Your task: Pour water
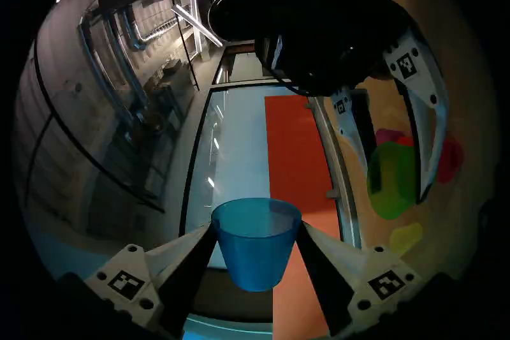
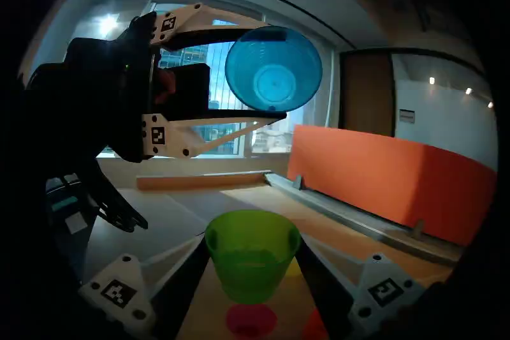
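My left gripper is shut on a blue translucent cup, its fingers pressing on both sides. In the right gripper view that left gripper hangs high, and the blue cup lies tipped on its side with its mouth facing the camera, above and behind the green cup. My right gripper is shut on a green translucent cup, held upright over the table. From the left gripper view, the right gripper holds the green cup ahead to the right. I cannot tell whether either cup holds water.
A wooden table lies below, with round coloured marks: red and yellow. An orange partition and a metal rail run along the table's right side. Windows stand behind. A person's dark-gloved hand holds the left gripper.
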The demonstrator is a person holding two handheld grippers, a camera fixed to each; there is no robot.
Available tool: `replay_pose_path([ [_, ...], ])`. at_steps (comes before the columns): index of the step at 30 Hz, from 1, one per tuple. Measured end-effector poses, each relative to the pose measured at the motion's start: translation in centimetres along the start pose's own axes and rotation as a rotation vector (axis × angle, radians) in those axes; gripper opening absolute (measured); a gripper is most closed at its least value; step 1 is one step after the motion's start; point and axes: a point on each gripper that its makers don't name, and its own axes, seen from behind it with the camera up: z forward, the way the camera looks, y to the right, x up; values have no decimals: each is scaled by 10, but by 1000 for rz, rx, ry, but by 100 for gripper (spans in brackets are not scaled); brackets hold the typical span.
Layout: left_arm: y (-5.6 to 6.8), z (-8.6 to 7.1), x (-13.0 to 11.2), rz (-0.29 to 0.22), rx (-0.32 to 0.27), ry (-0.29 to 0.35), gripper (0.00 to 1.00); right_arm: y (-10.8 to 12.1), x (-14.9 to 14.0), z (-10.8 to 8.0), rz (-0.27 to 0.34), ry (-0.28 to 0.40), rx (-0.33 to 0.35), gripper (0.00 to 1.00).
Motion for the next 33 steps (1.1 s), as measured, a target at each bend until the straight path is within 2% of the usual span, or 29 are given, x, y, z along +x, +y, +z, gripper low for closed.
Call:
replay_pose_path([
  [4,2,0,-3,-61,0,0,86,-1,1,0,0,4,-1,90],
  [10,3,0,-7,-186,-1,5,86,-1,0,0,2,6,-6,90],
  [26,6,1,-34,-562,12,-25,86,0,6,-2,5,20,-18,90],
  [33,8,-4,-38,-722,5,-30,86,0,7,-3,2,21,-22,90],
])
